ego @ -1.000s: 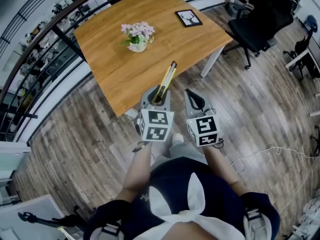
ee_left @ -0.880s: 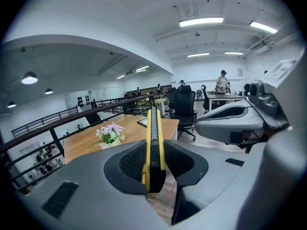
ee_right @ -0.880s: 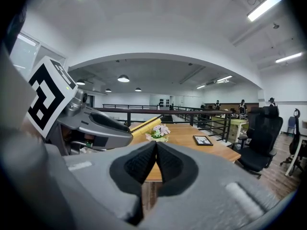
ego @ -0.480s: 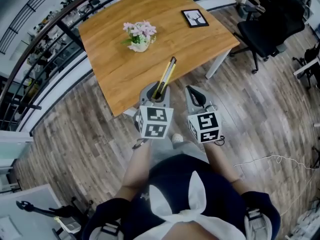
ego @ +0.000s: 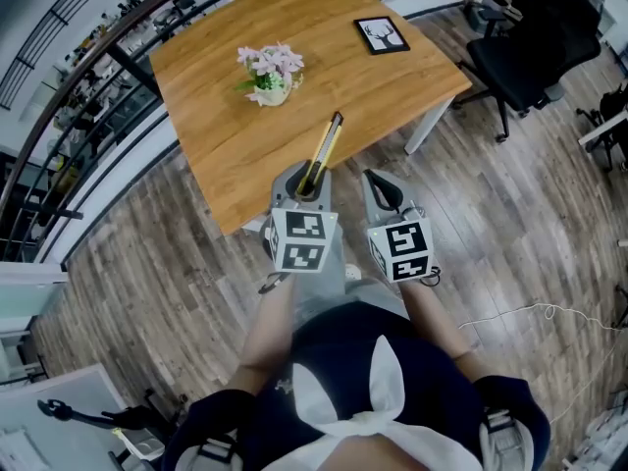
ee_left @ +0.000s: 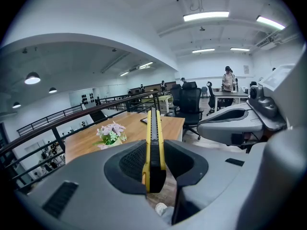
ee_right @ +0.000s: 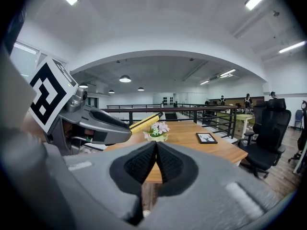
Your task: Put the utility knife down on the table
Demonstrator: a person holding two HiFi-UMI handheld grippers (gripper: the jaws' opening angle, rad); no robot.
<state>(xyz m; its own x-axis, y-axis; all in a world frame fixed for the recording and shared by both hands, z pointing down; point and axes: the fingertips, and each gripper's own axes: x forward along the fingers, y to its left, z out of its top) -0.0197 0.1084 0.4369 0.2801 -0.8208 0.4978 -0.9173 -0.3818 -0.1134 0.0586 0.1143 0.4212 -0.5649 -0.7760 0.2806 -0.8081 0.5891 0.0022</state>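
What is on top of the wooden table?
A small pot of pink flowers and a framed deer picture. The left gripper and its utility knife cover a strip of table there.

We're getting bright, even, coolish office light all round, nothing murky. In the left gripper view the ceiling strip lights (ee_left: 206,16) at 1 o'clock blow out white. Heavy fisheye too: black corners on both gripper views, and the railing (ego: 69,96) bows at 10 o'clock in the head view. The table (ego: 294,27) looks sharp with no glare, while the closest foreground goes soft.
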